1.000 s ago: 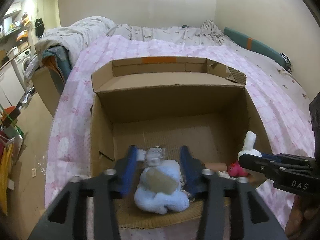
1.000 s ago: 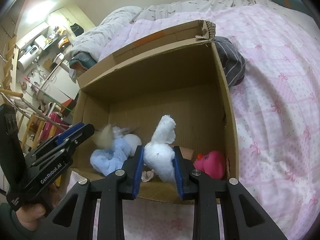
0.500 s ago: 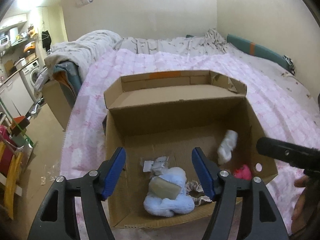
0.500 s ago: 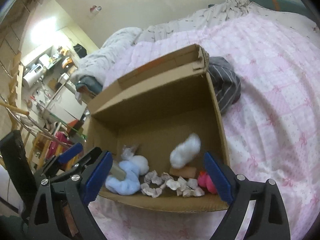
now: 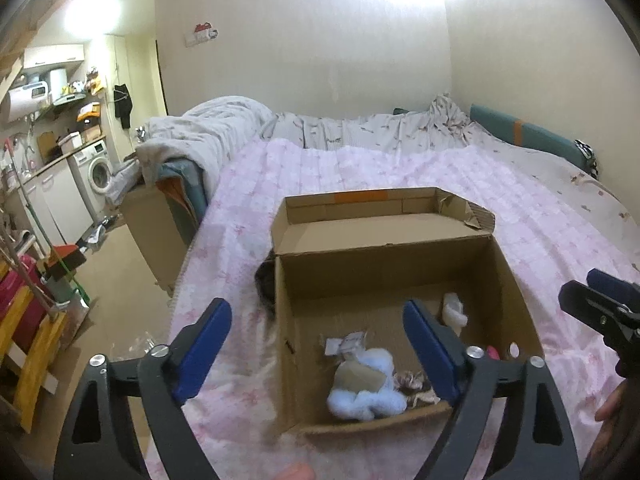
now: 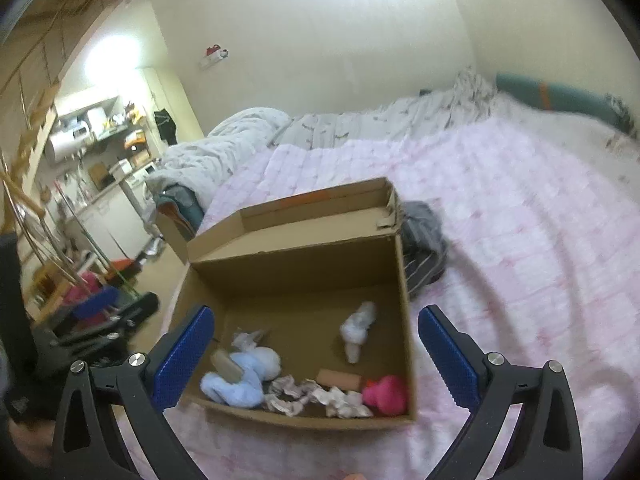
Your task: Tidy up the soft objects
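Left wrist view: left tool (image 5: 318,344), blue-padded, spread wide and empty, above the near left wall of an open brown cardboard box (image 5: 516,300) on the pink quilted bed (image 5: 540,220). Inside: light-blue fluffy plush toy (image 5: 366,398) at the near edge; white fuzzy soft toy (image 5: 454,310) toward the far right. Right tool (image 5: 600,304) at the frame's right edge.

Right wrist view: right tool (image 6: 316,354) spread wide, empty, held above the box (image 6: 288,260). Contents: blue plush (image 6: 244,380) near left, white toy (image 6: 358,330) centre, crumpled patterned fabric strip (image 6: 316,396) along the front wall, pink round soft toy (image 6: 386,394) in the near right corner. Grey striped cloth (image 6: 424,244) on the bed, touching the box's right side.
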The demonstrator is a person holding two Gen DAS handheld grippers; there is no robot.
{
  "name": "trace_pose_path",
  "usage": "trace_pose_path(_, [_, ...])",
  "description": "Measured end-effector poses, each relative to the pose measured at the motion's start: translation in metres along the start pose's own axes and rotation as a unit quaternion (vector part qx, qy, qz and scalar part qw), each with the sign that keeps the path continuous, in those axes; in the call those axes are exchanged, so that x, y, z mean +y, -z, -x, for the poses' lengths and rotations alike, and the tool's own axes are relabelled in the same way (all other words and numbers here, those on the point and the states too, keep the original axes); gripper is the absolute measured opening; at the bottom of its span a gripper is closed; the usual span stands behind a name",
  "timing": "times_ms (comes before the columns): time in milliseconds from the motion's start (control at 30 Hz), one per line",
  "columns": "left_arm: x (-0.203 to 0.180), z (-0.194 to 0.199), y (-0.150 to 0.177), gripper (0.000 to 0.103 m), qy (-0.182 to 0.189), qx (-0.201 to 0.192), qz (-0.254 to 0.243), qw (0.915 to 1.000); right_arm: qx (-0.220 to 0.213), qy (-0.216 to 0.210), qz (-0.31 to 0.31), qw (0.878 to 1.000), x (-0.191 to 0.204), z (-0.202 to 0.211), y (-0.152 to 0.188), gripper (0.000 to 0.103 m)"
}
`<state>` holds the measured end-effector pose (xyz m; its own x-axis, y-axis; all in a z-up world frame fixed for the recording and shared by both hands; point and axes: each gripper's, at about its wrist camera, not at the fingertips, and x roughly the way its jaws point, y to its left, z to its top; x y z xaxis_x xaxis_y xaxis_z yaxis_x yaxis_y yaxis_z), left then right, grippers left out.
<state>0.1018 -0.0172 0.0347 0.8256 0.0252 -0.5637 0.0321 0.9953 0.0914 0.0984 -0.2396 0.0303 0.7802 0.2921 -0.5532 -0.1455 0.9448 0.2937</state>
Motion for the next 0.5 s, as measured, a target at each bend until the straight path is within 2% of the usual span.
trace_pose_path(100, [0.009, 0.017, 0.007, 0.093, 0.022, 0.004, 0.016, 0.9996, -0.007, 0.016, 0.019, 1.0, 0.007, 0.016, 0.006, 0.103])
trace_pose_path(167, [0.017, 0.03, 0.012, 0.099, 0.04, 0.003, 0.039, 0.9985, -0.006, 0.018, 0.028, 0.999, 0.013, 0.024, 0.011, 0.103])
trace_pose_path(233, [0.02, 0.04, 0.015, 0.103, 0.037, 0.003, 0.044, 0.9983, -0.011, 0.024, 0.04, 0.999, 0.02, 0.033, 0.015, 0.103])
trace_pose_path(367, [0.02, 0.059, 0.027, 0.103, 0.03, 0.0, 0.03, 0.9991, -0.018, 0.027, 0.048, 0.998, 0.028, 0.049, 0.022, 0.103])
trace_pose_path(500, [0.024, 0.064, 0.042, 0.103, 0.037, 0.028, 0.048, 0.9978, -0.007, 0.033, 0.042, 0.999, 0.027, 0.056, 0.034, 0.103])
